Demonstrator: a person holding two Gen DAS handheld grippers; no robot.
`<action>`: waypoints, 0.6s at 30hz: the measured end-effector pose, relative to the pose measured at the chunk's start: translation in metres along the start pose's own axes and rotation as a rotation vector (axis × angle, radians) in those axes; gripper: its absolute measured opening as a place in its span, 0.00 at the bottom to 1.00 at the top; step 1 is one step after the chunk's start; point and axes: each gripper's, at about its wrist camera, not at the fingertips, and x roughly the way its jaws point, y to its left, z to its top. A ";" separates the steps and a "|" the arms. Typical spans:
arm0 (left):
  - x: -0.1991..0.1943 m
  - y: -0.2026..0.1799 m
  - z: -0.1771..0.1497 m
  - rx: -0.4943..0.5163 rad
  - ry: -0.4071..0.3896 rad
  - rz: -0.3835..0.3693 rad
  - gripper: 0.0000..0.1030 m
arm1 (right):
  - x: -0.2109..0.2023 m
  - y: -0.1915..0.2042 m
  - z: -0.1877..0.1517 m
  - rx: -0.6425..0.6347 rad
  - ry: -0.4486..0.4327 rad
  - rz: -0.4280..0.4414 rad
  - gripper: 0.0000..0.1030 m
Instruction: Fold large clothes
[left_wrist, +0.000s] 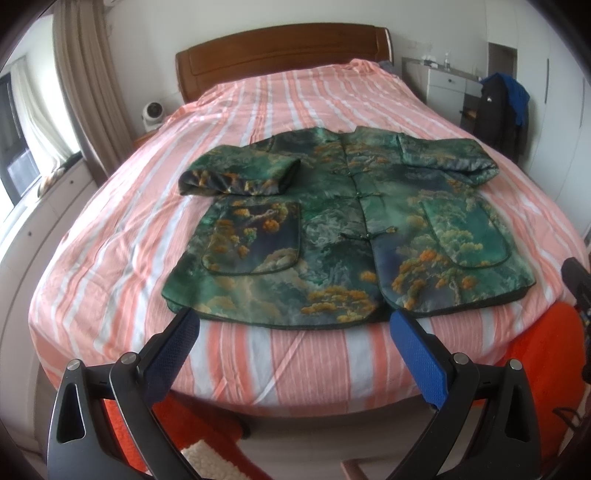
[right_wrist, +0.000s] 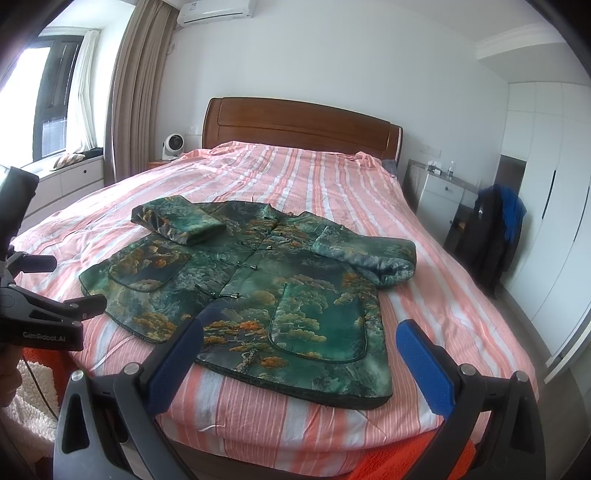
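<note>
A green jacket with an orange tree print (left_wrist: 332, 229) lies flat, front up and buttoned, near the foot of the bed; it also shows in the right wrist view (right_wrist: 258, 295). Both sleeves are folded in over the chest: the left sleeve (left_wrist: 236, 175) and the right sleeve (left_wrist: 447, 155). My left gripper (left_wrist: 295, 325) is open and empty, held just short of the jacket's hem. My right gripper (right_wrist: 299, 332) is open and empty, above the hem by the right pocket. The left gripper's body (right_wrist: 44, 314) shows at the left edge of the right wrist view.
The bed has a pink and white striped cover (left_wrist: 258, 110) and a wooden headboard (right_wrist: 295, 125). A small white fan (right_wrist: 173, 146) stands at its left. A white cabinet (right_wrist: 439, 195) and hanging dark clothes (right_wrist: 495, 232) are at the right. An orange rug (left_wrist: 543, 369) lies below.
</note>
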 end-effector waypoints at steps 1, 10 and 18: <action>-0.002 0.001 0.000 -0.003 -0.008 -0.006 1.00 | 0.000 0.001 0.000 -0.002 -0.001 0.000 1.00; 0.000 0.000 0.002 -0.045 -0.006 -0.058 1.00 | -0.004 0.001 -0.002 -0.005 -0.014 -0.003 1.00; -0.005 -0.007 0.003 0.005 -0.001 -0.041 1.00 | -0.003 -0.004 -0.002 0.021 -0.011 0.002 1.00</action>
